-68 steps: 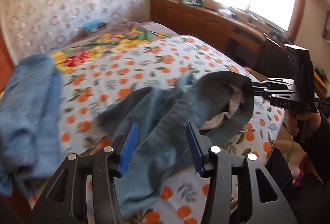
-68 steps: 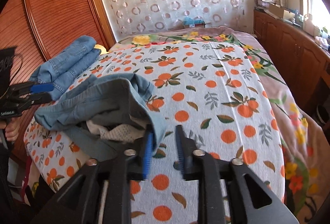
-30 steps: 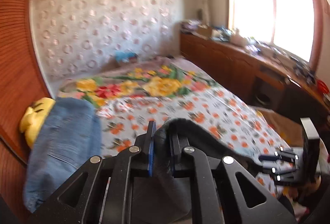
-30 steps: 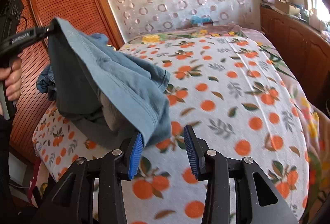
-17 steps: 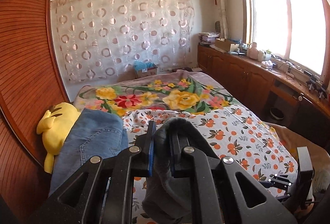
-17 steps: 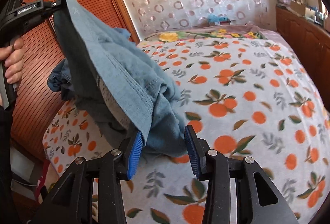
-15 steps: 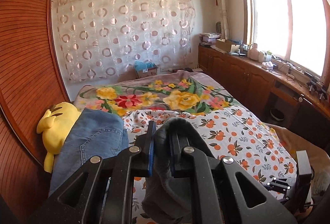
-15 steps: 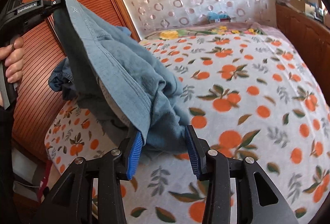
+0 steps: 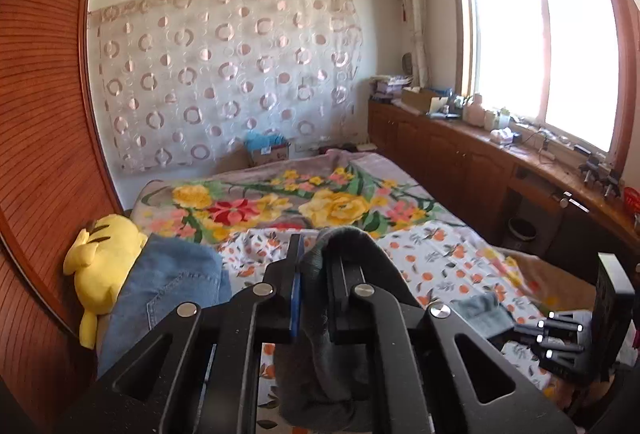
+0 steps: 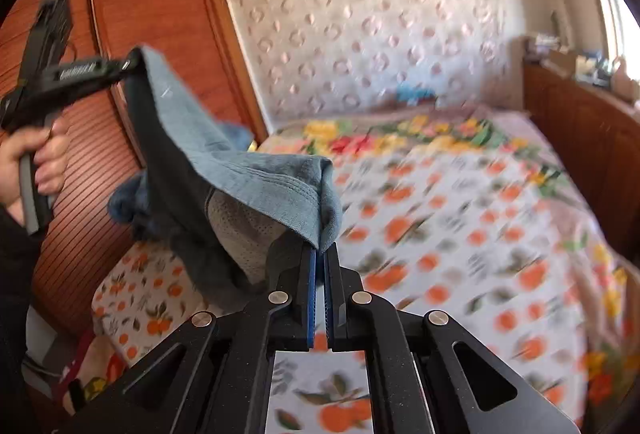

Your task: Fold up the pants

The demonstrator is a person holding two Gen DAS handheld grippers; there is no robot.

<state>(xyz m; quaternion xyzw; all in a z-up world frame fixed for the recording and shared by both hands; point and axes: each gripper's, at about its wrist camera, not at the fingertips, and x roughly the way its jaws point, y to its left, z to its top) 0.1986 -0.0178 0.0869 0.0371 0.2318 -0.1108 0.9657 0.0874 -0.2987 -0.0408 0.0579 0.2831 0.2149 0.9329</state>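
The blue-grey pants (image 10: 224, 170) hang in the air above the bed, stretched by the waistband between my two grippers. My right gripper (image 10: 319, 254) is shut on one end of the waistband, its white mesh pocket lining showing. My left gripper (image 9: 314, 254) is shut on the other end, with dark fabric (image 9: 352, 274) draped over its fingers. In the right wrist view the left gripper (image 10: 132, 66) is held high at the upper left. In the left wrist view the right gripper (image 9: 516, 332) shows low at the right.
The bed (image 10: 460, 218) has an orange-print sheet and a floral blanket (image 9: 320, 202) at the far end. Folded jeans (image 9: 168, 282) and a yellow plush toy (image 9: 100, 258) lie by the wooden wardrobe (image 9: 40, 154). A wooden cabinet (image 9: 480, 162) runs under the window.
My right gripper has shut on the waistband and risen off the bed. My left gripper still holds its end of the pants up high.
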